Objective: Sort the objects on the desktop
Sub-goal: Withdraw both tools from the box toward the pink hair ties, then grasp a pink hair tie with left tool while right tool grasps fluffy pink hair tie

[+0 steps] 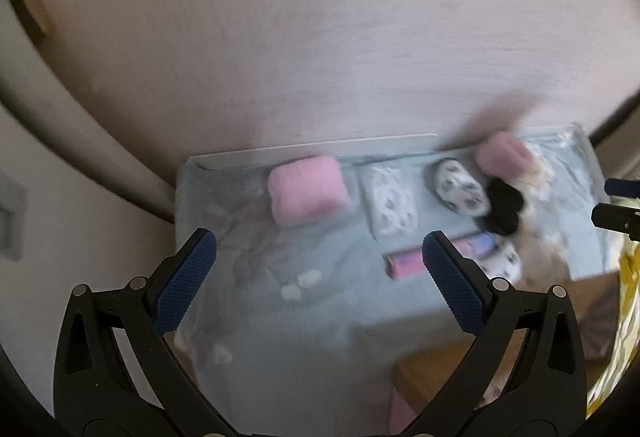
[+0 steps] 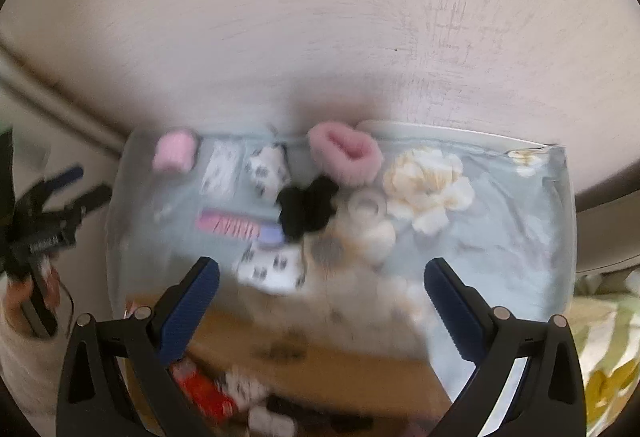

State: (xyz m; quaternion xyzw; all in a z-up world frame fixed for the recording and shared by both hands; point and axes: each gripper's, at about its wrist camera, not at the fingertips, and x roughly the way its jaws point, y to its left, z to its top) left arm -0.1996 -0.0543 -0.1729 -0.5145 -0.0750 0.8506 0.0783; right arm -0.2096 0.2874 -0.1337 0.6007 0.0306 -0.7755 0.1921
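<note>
Both hand-held grippers, left (image 1: 320,277) and right (image 2: 322,297), hung wide open and empty above the table (image 2: 500,257), the pink comb (image 2: 230,227) lying crosswise just ahead, nearer the left one's right finger.

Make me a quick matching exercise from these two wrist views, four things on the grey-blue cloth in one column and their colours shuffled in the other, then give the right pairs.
Things
1. fluffy ring-shaped hair tie
2. scrunchie
3. fabric flower
4. left gripper finger pads

Colours
A. dark blue
B. cream
C. pink
D. black

Pairs: 1-C, 2-D, 3-B, 4-A
</note>
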